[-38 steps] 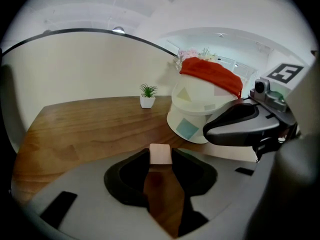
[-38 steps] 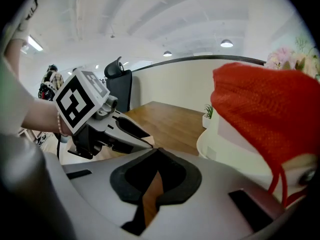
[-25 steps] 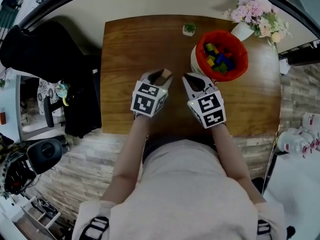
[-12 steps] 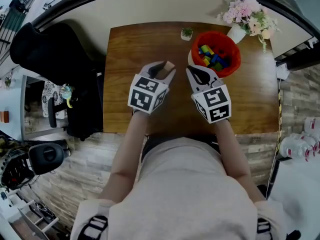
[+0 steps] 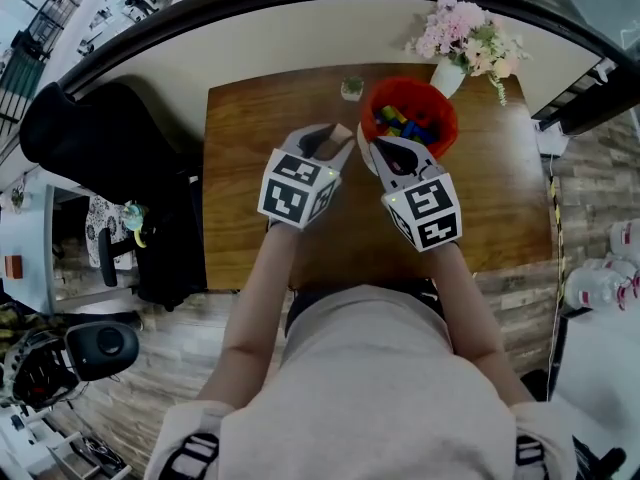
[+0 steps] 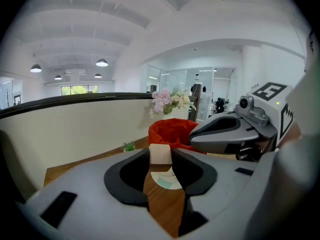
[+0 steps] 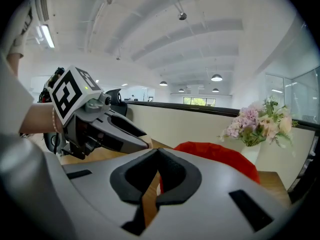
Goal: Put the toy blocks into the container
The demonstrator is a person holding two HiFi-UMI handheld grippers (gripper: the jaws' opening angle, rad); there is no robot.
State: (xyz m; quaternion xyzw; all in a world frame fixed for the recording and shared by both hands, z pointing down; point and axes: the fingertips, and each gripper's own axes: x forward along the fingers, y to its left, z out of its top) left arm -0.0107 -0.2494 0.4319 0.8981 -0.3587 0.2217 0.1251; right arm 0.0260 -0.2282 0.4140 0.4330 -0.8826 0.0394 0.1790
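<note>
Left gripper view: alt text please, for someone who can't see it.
The left tool grips a pale wooden block between its jaw tips. Beyond it stands the red container with pink flowers behind, and the right tool juts in from the right.

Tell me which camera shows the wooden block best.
Left gripper view: the wooden block sits close, clamped in the left gripper. Head view shows just its tip; the right gripper view doesn't clearly show it.

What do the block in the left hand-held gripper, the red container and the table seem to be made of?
The block looks like bare wood: matt, pale tan, unpainted. The container seems soft red fabric or thin plastic, going by its creases. The table is brown wood or wood-look laminate, with streaked grain and slight sheen.
</note>
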